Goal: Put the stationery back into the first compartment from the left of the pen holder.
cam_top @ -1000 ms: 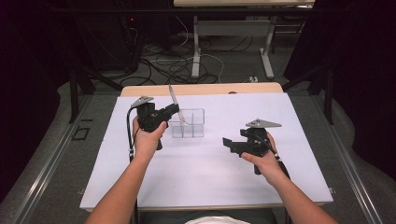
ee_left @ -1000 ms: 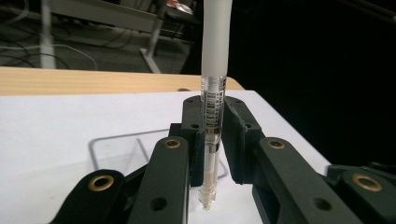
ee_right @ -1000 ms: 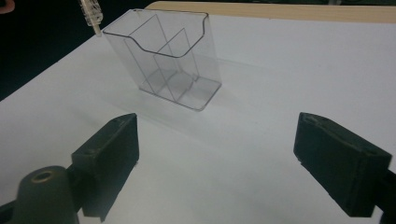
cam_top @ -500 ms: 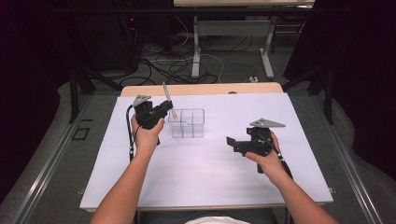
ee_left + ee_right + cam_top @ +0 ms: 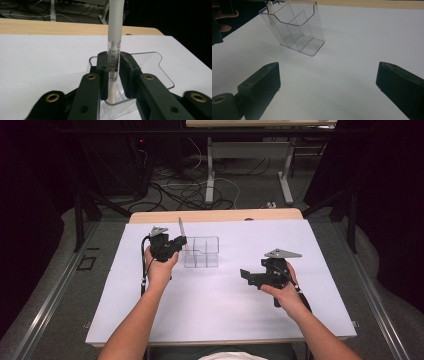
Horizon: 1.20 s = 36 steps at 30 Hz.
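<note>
One pen [image 5: 113, 62] entering clear organizer [image 5: 201, 252], left compartment

Both grippers are matte black with brass-ringed screw holes; each, the left gripper [image 5: 181, 241] and right gripper [image 5: 245, 276], carries a grey triangular plate and black cable; forearms bare.

Wooden table [image 5: 220, 215], white sheet [image 5: 225, 310], clear divided holder [image 5: 202, 255]

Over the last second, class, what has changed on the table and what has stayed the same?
The left tool has carried the pen down, its lower end now inside the clear organiser; its jaws have just been opening slightly with the pen between them, pads close against the barrel. The right tool stayed open and still; the organiser kept its place on the white table.
</note>
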Each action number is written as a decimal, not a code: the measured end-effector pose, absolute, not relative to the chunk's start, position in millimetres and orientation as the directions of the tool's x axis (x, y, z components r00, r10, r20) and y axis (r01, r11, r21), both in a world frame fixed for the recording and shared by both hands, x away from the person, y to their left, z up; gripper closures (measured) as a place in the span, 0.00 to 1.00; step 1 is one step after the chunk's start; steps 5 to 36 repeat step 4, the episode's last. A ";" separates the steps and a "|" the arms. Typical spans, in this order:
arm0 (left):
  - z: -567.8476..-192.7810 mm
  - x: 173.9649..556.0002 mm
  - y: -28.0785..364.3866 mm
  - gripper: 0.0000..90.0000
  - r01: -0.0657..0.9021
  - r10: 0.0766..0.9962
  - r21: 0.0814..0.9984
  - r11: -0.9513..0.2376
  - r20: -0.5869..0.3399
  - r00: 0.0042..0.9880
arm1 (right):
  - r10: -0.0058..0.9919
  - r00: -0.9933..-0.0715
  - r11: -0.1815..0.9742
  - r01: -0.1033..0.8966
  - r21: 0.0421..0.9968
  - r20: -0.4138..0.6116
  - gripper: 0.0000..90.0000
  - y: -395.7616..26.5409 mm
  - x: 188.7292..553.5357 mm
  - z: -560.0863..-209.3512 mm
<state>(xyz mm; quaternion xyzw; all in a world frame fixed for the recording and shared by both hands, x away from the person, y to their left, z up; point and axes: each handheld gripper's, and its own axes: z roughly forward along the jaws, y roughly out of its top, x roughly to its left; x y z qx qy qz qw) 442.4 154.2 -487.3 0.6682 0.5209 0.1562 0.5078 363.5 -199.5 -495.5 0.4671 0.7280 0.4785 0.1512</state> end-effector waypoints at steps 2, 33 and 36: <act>-485.4 439.5 157.2 0.73 0.540 0.849 0.839 0.065 -0.331 0.412 | 0.826 -0.514 0.098 0.535 0.839 0.232 0.06 -199.9 363.4 -495.2; -482.2 436.2 160.3 0.65 0.533 0.846 0.843 0.074 -0.336 0.413 | 0.827 -0.513 0.099 0.536 0.838 0.230 0.06 -201.5 363.7 -494.9; -482.2 436.2 160.3 0.65 0.533 0.846 0.843 0.074 -0.336 0.413 | 0.827 -0.513 0.099 0.536 0.838 0.230 0.06 -201.5 363.7 -494.9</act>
